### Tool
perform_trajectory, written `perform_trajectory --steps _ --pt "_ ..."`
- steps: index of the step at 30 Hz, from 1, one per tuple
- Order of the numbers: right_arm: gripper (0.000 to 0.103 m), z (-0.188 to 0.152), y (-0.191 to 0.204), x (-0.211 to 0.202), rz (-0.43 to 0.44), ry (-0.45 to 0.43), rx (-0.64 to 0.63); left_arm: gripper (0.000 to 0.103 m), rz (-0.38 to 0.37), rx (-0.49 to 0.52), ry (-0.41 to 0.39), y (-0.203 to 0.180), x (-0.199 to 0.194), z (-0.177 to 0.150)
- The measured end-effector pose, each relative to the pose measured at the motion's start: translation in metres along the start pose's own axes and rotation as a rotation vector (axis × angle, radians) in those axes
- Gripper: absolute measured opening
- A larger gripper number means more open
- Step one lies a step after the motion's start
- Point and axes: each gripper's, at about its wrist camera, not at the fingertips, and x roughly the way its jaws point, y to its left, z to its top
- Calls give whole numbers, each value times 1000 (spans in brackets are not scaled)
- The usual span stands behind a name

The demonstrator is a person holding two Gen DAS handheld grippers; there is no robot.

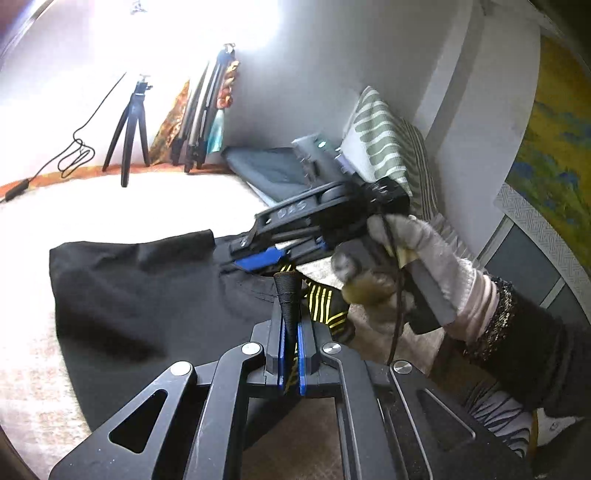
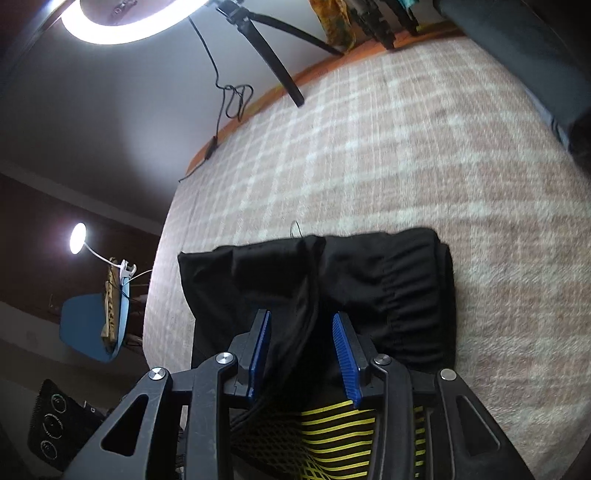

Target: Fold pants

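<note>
Black pants (image 1: 140,295) with a yellow-striped part lie on a pale checked bedspread (image 1: 166,206). My left gripper (image 1: 291,295) is shut on a pinched ridge of the black fabric. The right gripper (image 1: 258,254), held in a gloved hand (image 1: 406,258), hovers just beyond it over the pants. In the right wrist view the pants (image 2: 388,288) lie folded ahead, elastic waistband to the right. My right gripper (image 2: 301,321) is open, blue pads (image 2: 345,354) astride a fabric fold, yellow stripes (image 2: 332,421) below.
A tripod (image 1: 129,129) and cable stand at the bed's far edge by the wall. Cushions (image 1: 384,144) and a grey folded item (image 1: 269,170) lie at the back right. A ring light (image 2: 122,22) glows above; a blue chair (image 2: 92,325) stands left of the bed.
</note>
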Motion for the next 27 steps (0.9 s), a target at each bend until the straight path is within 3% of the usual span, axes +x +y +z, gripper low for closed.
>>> perform_trajectory --steps 2,6,15,21,27 --pt "34 -1 -2 9 13 15 19 3 -4 10 10 -3 2 -2" --pt "4 1 0 18 40 -28 31 3 -15 33 52 -12 18 -7" --pt "2 6 20 -31 -99 -191 -116 3 -56 117 134 -40 61 -12" --pt "2 8 -5 -33 -181 -184 -80 3 -90 168 208 -57 87 -17" --pt "2 9 -7 -27 -223 -169 -109 7 -68 182 282 -66 87 -25"
